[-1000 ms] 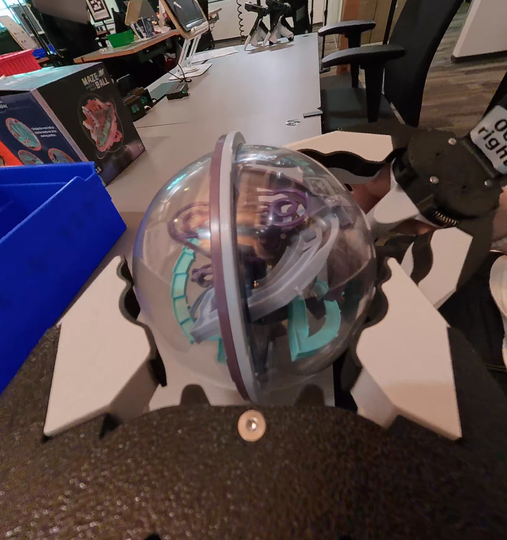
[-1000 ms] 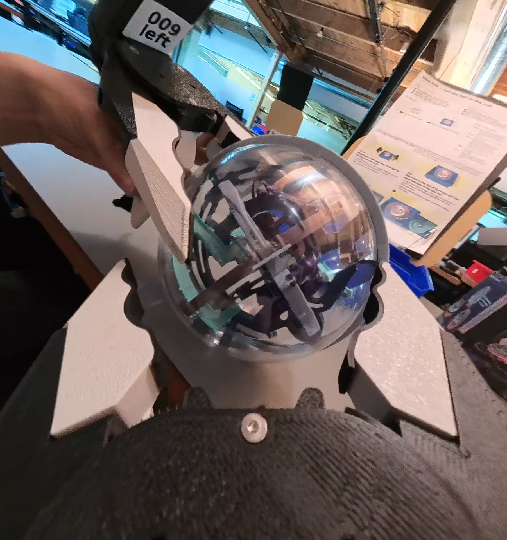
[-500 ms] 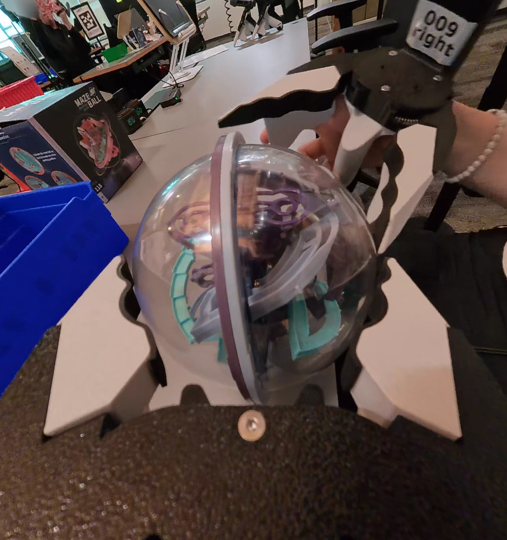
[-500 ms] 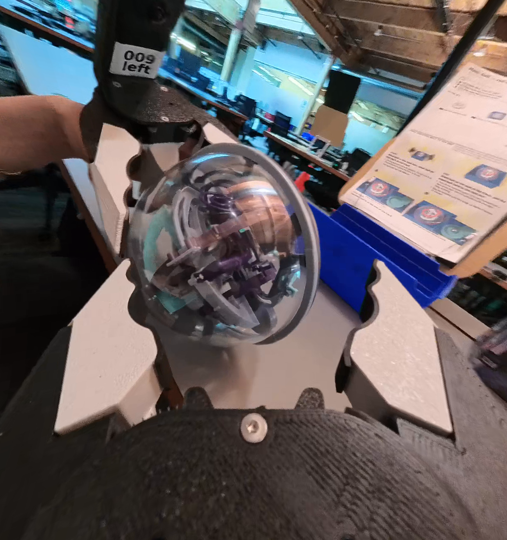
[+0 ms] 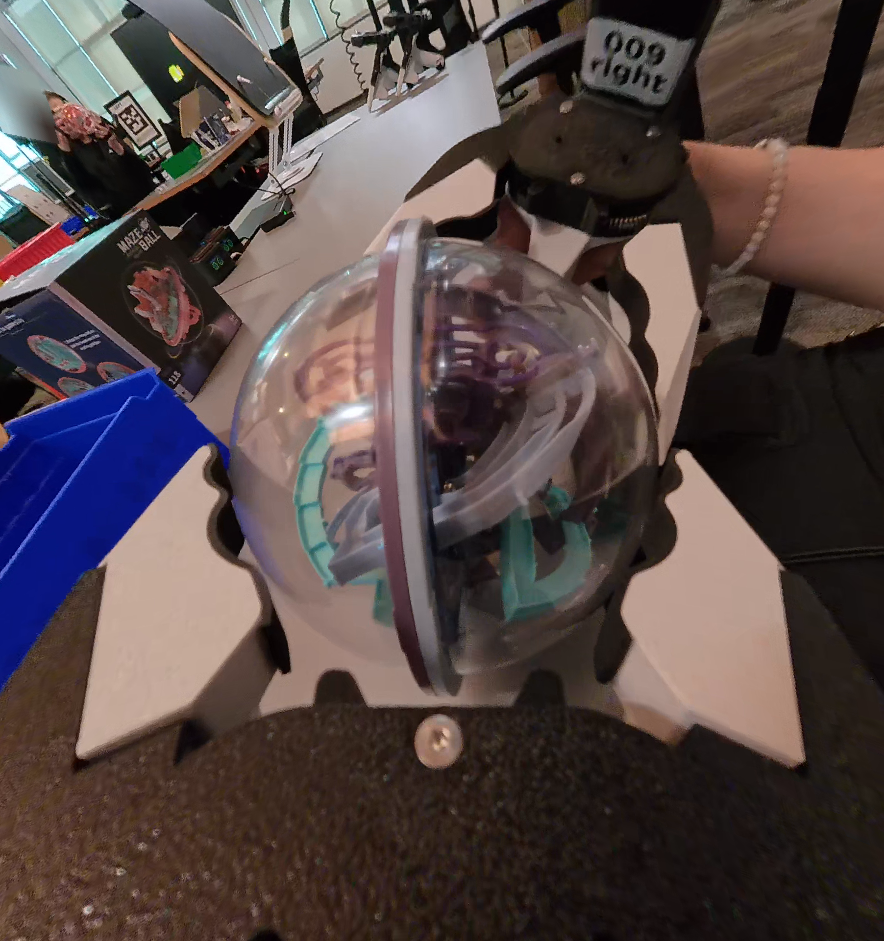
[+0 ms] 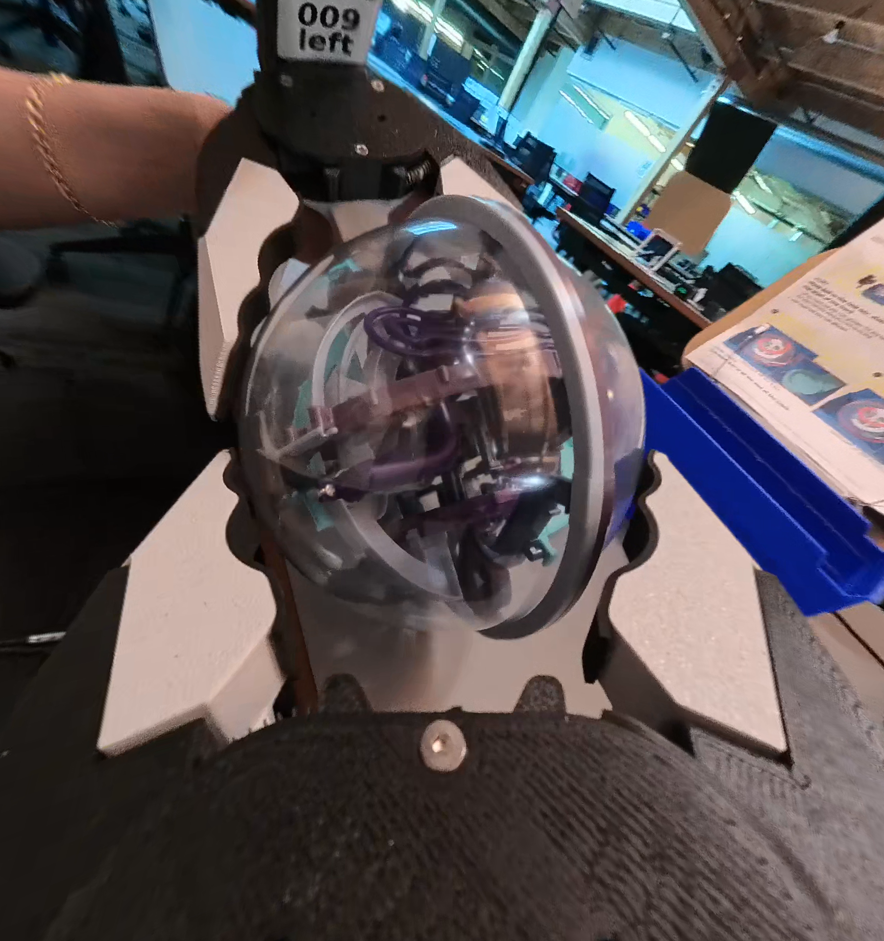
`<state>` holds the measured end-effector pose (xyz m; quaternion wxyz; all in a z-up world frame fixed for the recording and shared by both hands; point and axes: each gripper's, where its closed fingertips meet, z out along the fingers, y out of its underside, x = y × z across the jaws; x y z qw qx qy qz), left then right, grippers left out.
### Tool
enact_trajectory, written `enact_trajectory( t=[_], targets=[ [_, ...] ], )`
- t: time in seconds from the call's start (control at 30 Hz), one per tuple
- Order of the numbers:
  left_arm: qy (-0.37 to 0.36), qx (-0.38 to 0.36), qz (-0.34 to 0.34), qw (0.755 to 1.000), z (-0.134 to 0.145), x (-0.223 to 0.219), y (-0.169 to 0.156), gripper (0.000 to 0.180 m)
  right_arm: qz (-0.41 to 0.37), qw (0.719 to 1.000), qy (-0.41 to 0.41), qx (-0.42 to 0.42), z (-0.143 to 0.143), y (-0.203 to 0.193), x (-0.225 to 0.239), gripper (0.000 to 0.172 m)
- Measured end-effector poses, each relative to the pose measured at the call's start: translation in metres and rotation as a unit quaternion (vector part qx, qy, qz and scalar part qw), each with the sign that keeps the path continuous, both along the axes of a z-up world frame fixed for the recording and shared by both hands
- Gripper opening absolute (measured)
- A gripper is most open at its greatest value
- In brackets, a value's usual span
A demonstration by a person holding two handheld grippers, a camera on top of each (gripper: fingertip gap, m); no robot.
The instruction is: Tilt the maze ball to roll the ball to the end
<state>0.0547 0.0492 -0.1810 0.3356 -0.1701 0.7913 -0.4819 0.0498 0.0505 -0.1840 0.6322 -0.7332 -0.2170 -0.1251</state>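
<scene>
The maze ball is a clear sphere with a grey and maroon rim and purple, teal and grey tracks inside. My left gripper is shut on it, with one pad pressed on each hemisphere and the rim standing upright between them. The ball also fills the right wrist view. My right gripper faces the left one and closes on the ball from the opposite side, its pads touching both flanks. A small shiny bead sits on a purple track. The ball is held in the air above the table.
A blue bin is close on the left and also shows in the right wrist view. The toy's dark box stands on the grey table. An instruction sheet leans behind the bin. A person stands far off.
My right gripper left the ball, swung up and around it, and has come back onto it facing the left gripper. The left gripper kept its hold and tilted up a little.
</scene>
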Motion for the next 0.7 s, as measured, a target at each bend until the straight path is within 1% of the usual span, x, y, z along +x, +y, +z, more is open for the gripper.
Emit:
enact_trajectory(
  t=[0.07,0.13,0.23,0.37,0.6,0.7],
  targets=[
    [-0.010,0.020,0.005,1.000,-0.004,0.002,0.002,0.157,-0.021,0.999,-0.026,-0.003,-0.004,0.000,0.003,0.146],
    [-0.018,0.026,0.005,0.999,-0.005,0.002,0.001,0.157,-0.025,0.999,-0.031,0.000,-0.005,0.000,0.003,0.146],
    [-0.011,0.025,0.014,1.000,-0.007,0.005,0.004,0.156,-0.033,0.999,-0.038,-0.007,-0.007,0.001,0.006,0.145],
    [-0.004,0.041,0.029,0.999,-0.014,0.007,0.014,0.157,-0.038,0.996,-0.079,-0.020,-0.007,0.007,0.007,0.145],
    [0.018,0.018,0.026,0.999,-0.018,0.004,0.030,0.157,-0.020,0.995,-0.093,-0.021,-0.001,0.021,0.000,0.145],
    [0.025,0.020,0.026,0.999,-0.022,0.003,0.039,0.157,-0.024,0.993,-0.114,-0.024,-0.001,0.028,-0.002,0.145]
  ],
)
